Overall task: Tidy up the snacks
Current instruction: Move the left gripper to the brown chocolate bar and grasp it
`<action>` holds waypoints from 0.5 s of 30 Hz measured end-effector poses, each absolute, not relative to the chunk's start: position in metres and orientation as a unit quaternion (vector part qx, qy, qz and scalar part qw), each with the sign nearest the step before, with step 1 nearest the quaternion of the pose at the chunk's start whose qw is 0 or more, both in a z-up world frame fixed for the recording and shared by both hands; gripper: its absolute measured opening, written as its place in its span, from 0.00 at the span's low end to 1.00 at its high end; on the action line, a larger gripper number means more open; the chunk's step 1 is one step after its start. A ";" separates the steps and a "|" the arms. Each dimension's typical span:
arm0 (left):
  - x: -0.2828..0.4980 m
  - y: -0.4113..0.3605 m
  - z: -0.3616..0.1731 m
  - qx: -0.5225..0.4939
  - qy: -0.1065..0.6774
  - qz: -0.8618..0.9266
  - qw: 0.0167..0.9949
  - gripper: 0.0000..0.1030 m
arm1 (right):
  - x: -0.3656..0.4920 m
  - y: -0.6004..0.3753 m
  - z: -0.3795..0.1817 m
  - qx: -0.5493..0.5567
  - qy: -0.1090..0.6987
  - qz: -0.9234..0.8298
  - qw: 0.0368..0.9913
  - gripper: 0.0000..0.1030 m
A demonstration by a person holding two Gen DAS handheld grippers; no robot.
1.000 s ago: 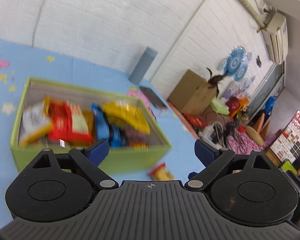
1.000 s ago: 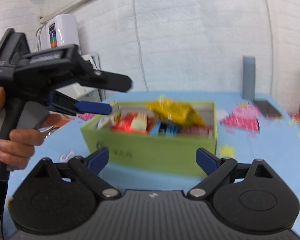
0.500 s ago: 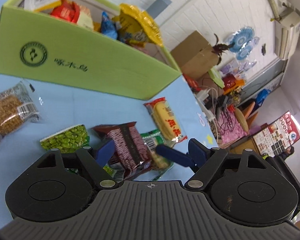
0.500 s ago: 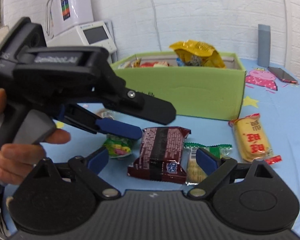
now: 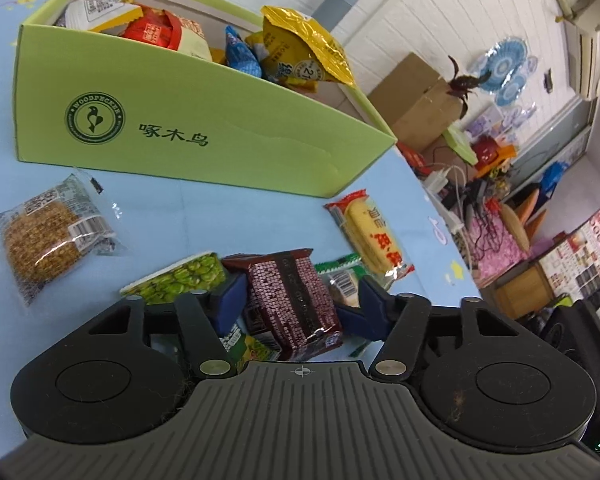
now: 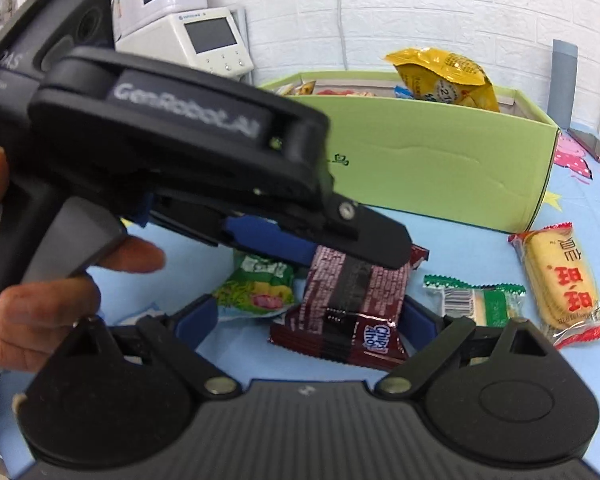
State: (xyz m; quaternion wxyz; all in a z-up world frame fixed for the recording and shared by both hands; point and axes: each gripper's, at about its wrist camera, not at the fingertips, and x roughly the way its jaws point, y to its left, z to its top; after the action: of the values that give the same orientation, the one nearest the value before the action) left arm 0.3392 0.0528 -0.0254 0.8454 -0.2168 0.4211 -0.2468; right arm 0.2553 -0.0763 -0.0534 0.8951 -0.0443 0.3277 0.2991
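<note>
A dark red Chips Ahoy pack lies on the blue mat in front of the green snack box. My left gripper has its blue fingers on both sides of the pack, closing on it. In the right wrist view the left gripper reaches onto the same pack. My right gripper is open and empty, its fingers wide on either side of the pack, just behind it. The box holds several snack packs, a yellow bag on top.
Loose on the mat: a green pea pack, a round cracker pack, a yellow biscuit pack, and a green-white wafer pack. A white machine stands back left. Clutter and a cardboard box lie beyond the mat.
Both grippers dropped from box height to the mat. The left gripper's fingers have narrowed around the dark red pack. The right gripper stays open.
</note>
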 end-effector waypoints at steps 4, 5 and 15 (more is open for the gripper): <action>0.316 0.053 -0.026 -0.221 0.428 -0.256 0.838 0.40 | 0.239 -0.081 -0.051 -0.039 0.334 0.305 0.891 0.91; 0.309 0.052 -0.028 -0.223 0.433 -0.259 0.834 0.40 | 0.232 -0.084 -0.051 -0.036 0.336 0.305 0.890 0.91; 0.274 0.042 -0.026 -0.235 0.438 -0.268 0.825 0.61 | 0.183 -0.106 -0.042 -0.017 0.328 0.259 0.908 0.90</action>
State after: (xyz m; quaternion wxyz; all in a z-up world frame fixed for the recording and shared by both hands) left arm 0.2738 0.0423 -0.0257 0.8249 -0.2352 0.4385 -0.2681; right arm 0.1829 -0.1057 -0.0424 0.9083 -0.0168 0.3278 0.2593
